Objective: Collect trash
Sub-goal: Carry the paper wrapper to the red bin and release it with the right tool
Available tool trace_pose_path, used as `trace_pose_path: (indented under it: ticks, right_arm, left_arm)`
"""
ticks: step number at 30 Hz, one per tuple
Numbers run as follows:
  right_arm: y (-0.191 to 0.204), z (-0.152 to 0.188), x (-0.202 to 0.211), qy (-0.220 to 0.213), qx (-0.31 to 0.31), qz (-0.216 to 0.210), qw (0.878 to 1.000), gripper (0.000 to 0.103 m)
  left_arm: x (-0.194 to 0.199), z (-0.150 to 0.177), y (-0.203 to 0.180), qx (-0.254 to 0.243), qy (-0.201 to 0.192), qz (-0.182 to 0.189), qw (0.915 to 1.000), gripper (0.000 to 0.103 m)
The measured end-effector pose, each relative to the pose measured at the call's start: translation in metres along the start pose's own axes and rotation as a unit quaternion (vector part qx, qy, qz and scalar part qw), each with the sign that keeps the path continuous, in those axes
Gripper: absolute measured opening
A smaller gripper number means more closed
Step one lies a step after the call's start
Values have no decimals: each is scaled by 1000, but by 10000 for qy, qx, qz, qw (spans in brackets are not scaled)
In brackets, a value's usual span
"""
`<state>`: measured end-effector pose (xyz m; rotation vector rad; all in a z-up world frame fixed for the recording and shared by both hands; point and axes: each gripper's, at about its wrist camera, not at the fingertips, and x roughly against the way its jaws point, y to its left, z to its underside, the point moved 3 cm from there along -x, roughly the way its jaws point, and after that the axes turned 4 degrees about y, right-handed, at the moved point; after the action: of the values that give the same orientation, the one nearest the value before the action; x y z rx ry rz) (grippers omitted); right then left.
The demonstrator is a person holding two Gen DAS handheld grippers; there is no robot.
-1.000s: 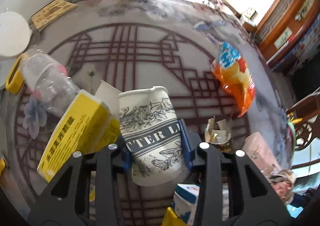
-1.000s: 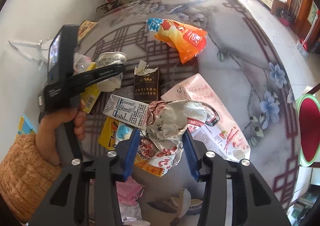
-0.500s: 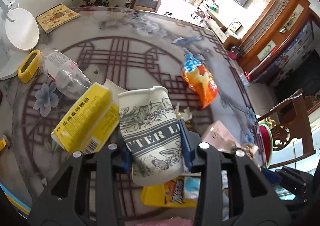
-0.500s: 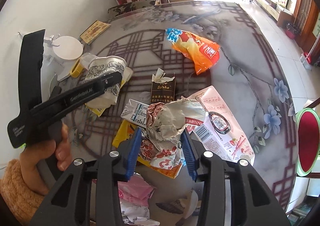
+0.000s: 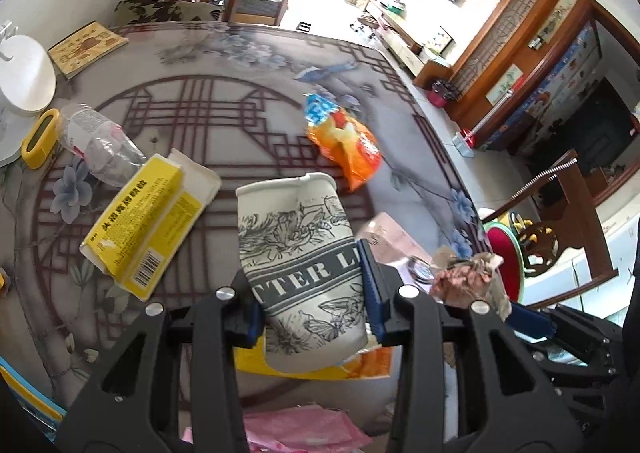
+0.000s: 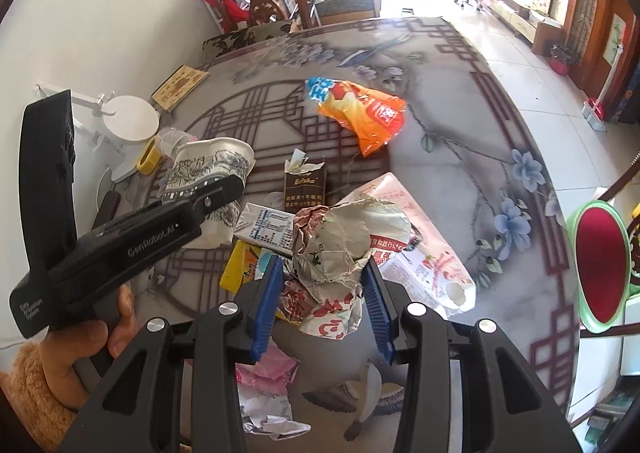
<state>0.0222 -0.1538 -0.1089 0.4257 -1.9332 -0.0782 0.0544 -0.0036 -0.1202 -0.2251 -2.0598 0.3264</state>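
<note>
Cup (image 5: 298, 253) higher, between left tool (image 5: 310, 281) pads

Patterned table (image 5: 248, 65) under orange snack bag (image 5: 344, 141)

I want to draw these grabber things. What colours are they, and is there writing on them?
Both grippers are black plastic, with blue ribbed pads inside the fingers and round silver screws on top. The left gripper has white writing on its side, "GenRobot.AI". The hand holding it wears a fuzzy orange-tan sleeve. No cables show.
</note>
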Motion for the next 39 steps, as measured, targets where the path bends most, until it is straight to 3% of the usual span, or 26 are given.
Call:
trace_pose_path:
  ticks: [23,39]
  right_arm:
    - [-63,20,28,-174,-467,-160,9986,40]
    - [-163,22,46,-235,-964,-210,9948,41]
  left_arm:
    - [-6,18,-70,-473,148,-13,9988,38]
    - [-39,17,-145,-722,341,-74,9968,38]
